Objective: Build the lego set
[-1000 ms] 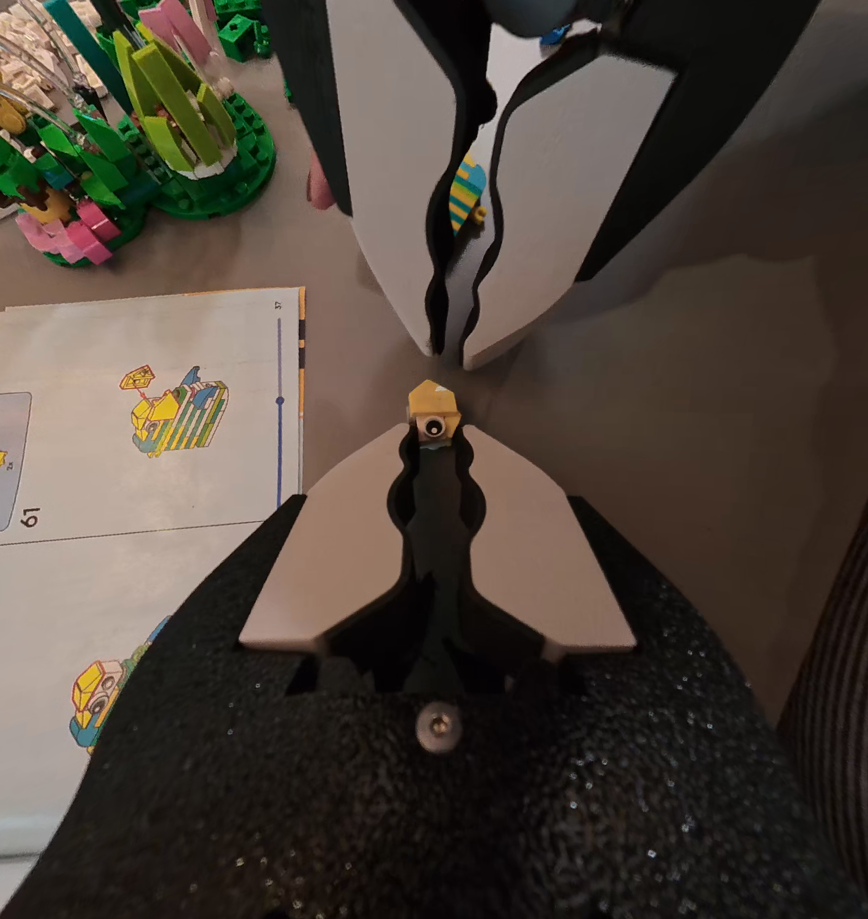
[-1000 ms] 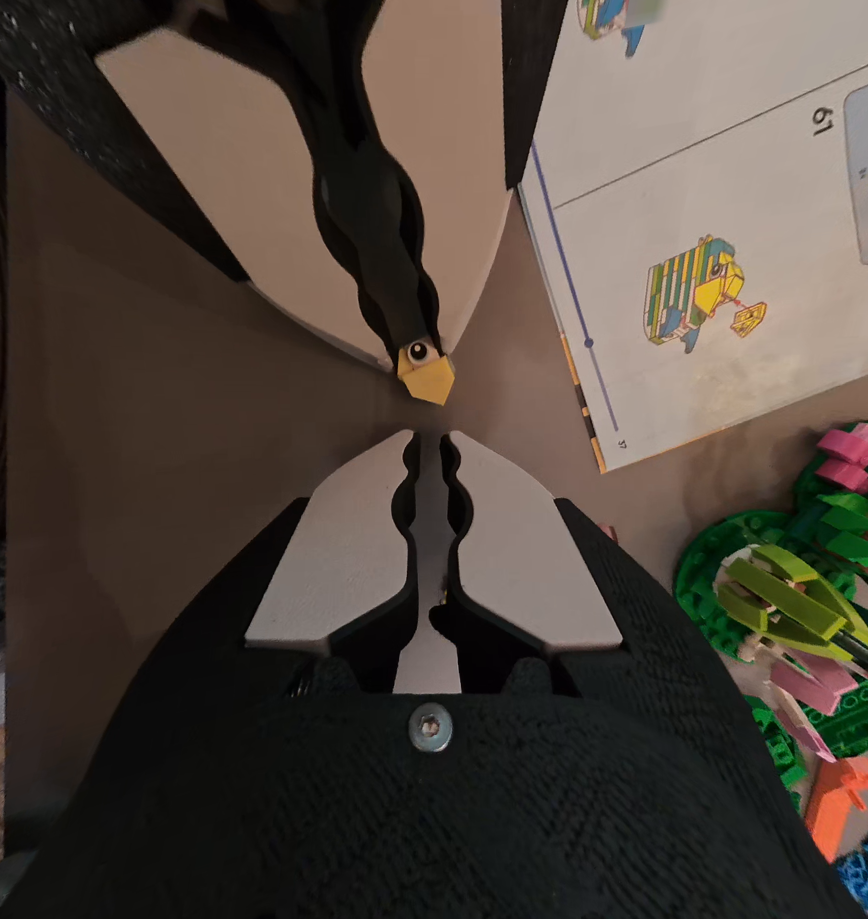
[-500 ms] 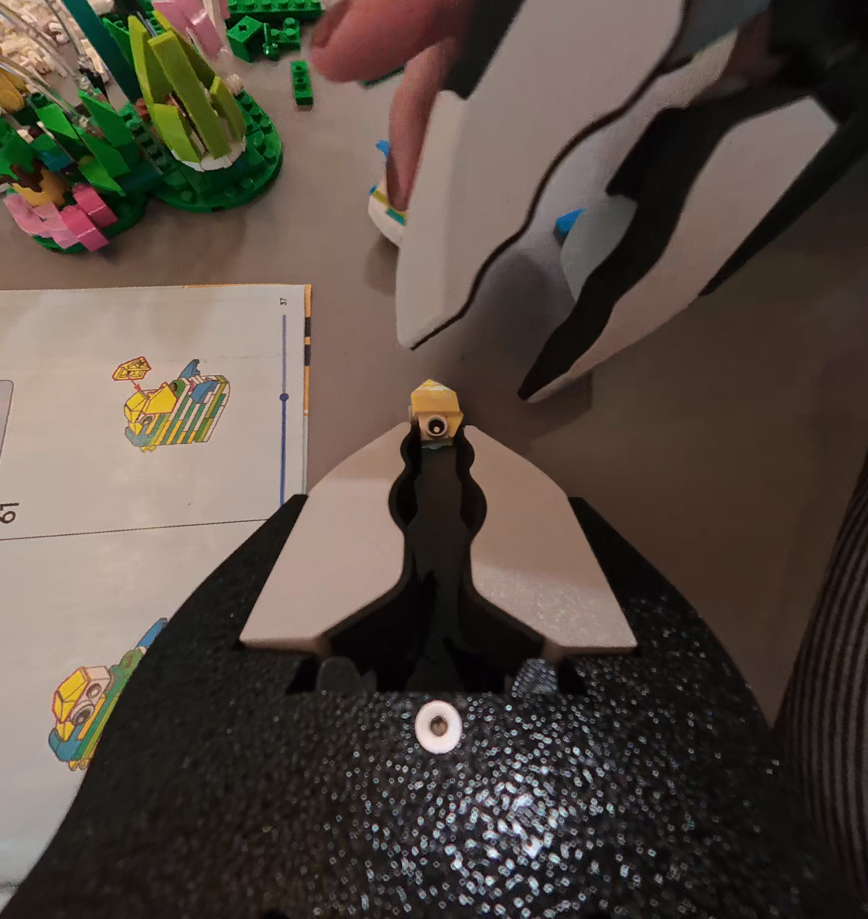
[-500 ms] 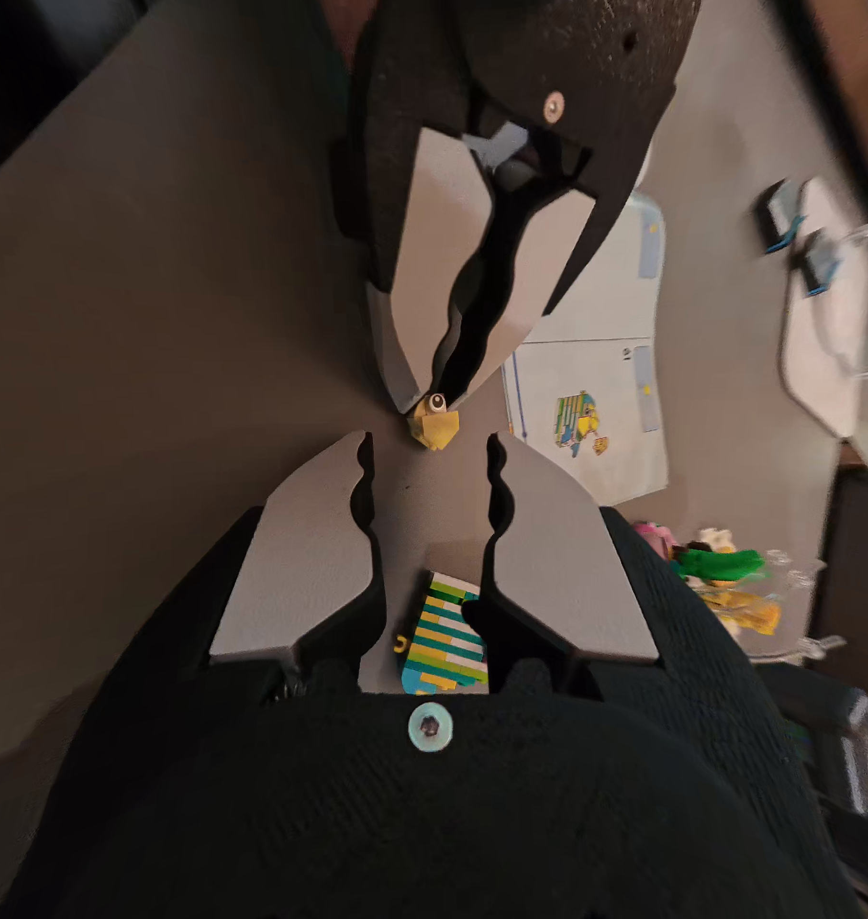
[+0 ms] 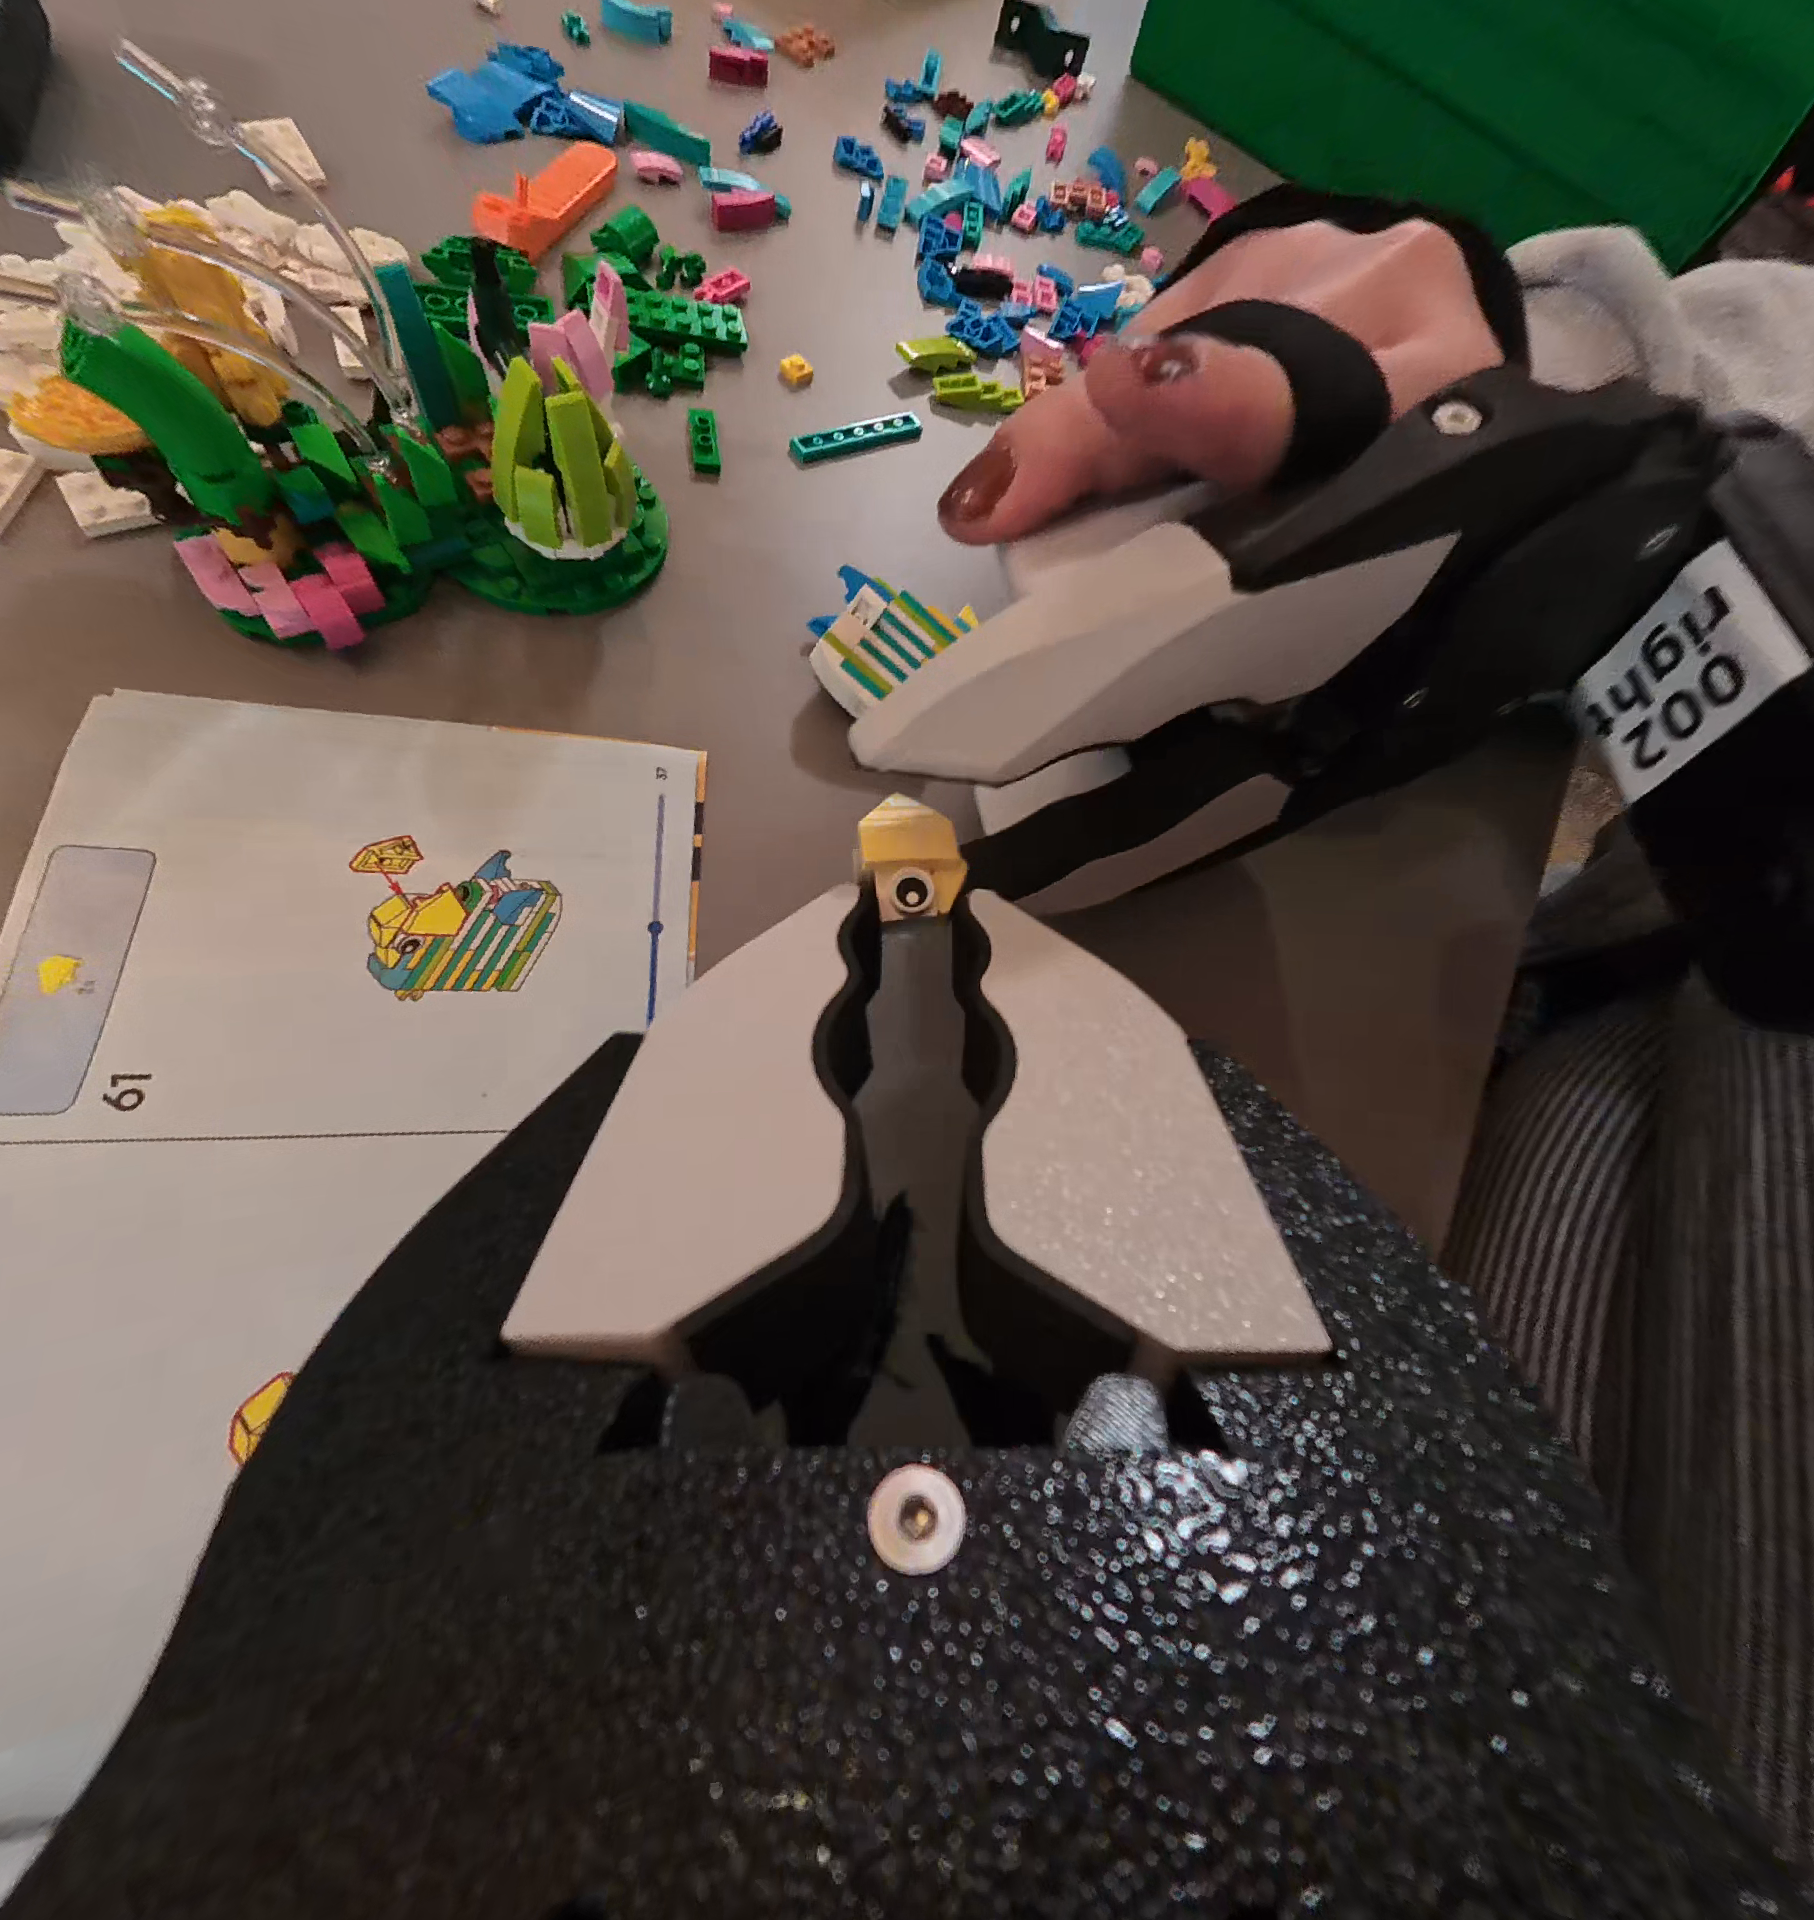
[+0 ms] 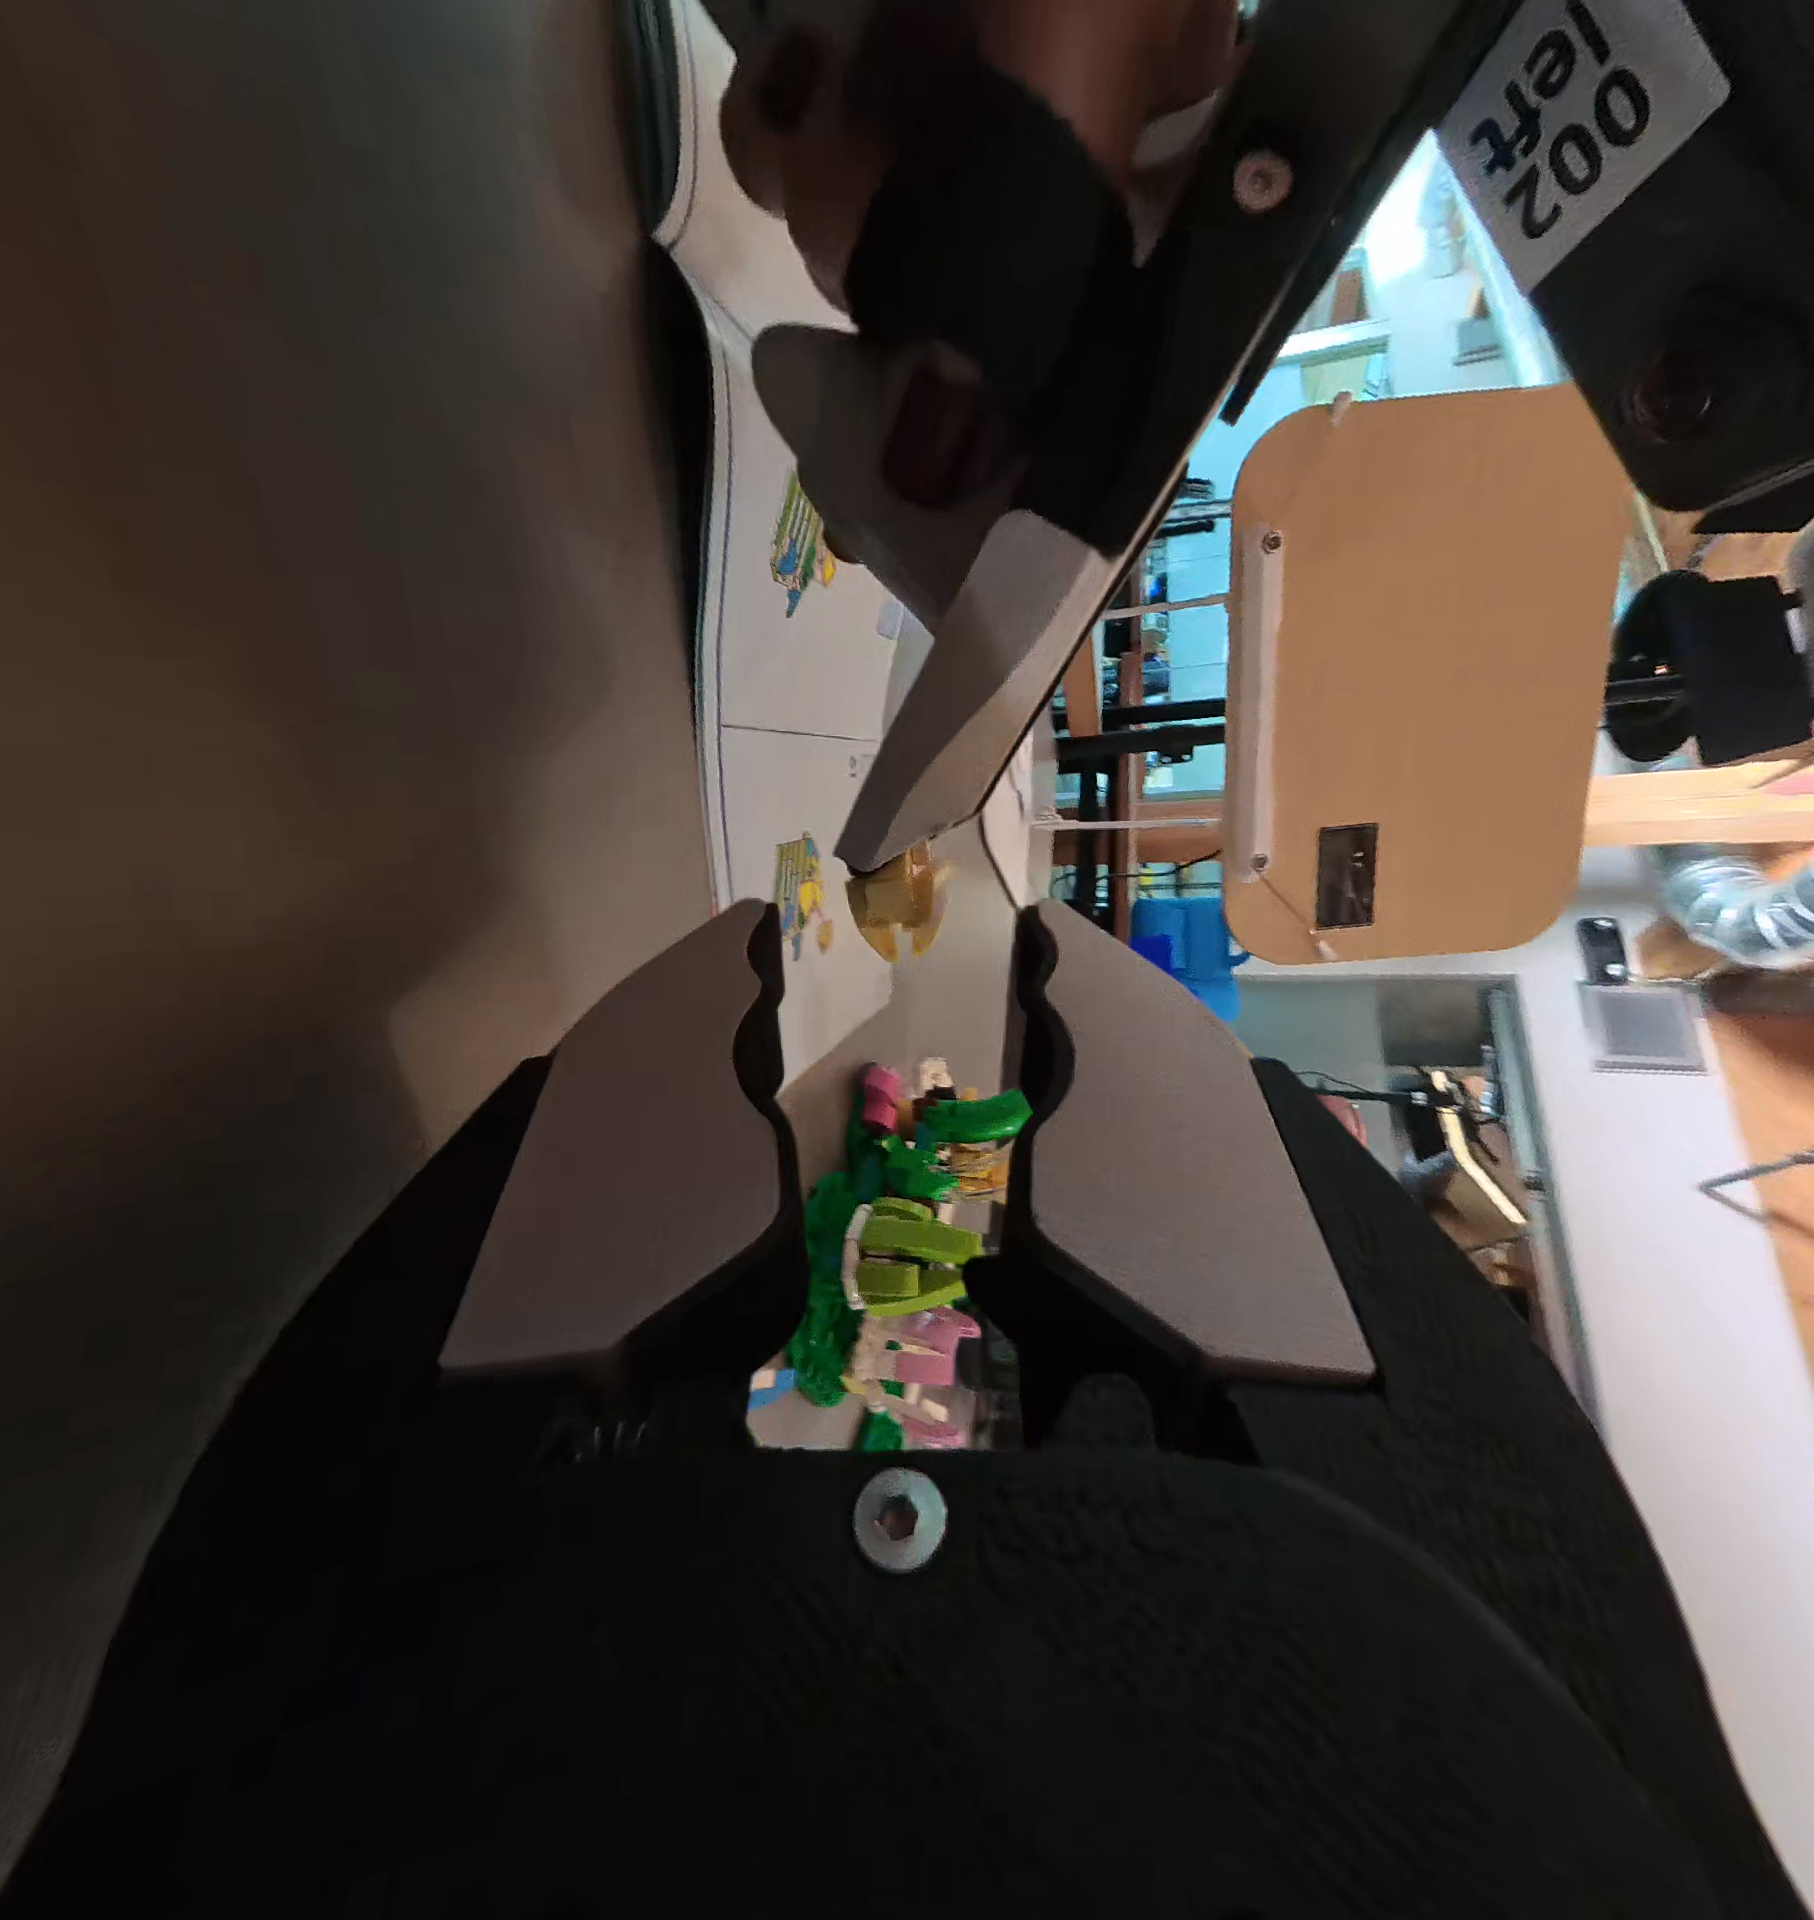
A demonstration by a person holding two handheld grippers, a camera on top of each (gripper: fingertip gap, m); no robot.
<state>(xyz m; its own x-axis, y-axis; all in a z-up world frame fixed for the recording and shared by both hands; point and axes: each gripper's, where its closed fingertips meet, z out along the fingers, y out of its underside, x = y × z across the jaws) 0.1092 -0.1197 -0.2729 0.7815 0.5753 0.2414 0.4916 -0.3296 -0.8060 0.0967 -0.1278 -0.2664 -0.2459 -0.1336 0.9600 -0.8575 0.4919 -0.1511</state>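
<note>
My left gripper (image 5: 908, 902) is shut on a small yellow lego piece with an eye (image 5: 908, 857), held above the grey table. The piece also shows in the right wrist view (image 6: 895, 902), at the tip of the left gripper's fingers (image 6: 970, 707). My right gripper (image 6: 895, 935) is open and empty, turned on its side, its tips level with the yellow piece. In the left wrist view its fingers (image 5: 1069, 665) lie just right of and behind the piece. A striped fish body (image 5: 882, 644) lies on the table behind them.
An open instruction booklet (image 5: 311, 914) lies to the left. A built green and pink plant model (image 5: 363, 488) stands at the back left, also seen in the right wrist view (image 6: 903, 1236). Many loose bricks (image 5: 986, 239) lie at the back. A striped sleeve (image 5: 1661, 1299) is at right.
My right gripper has opened wide, rolled onto its side and swung to the right of the yellow piece. My left gripper has kept the piece and hardly moved.
</note>
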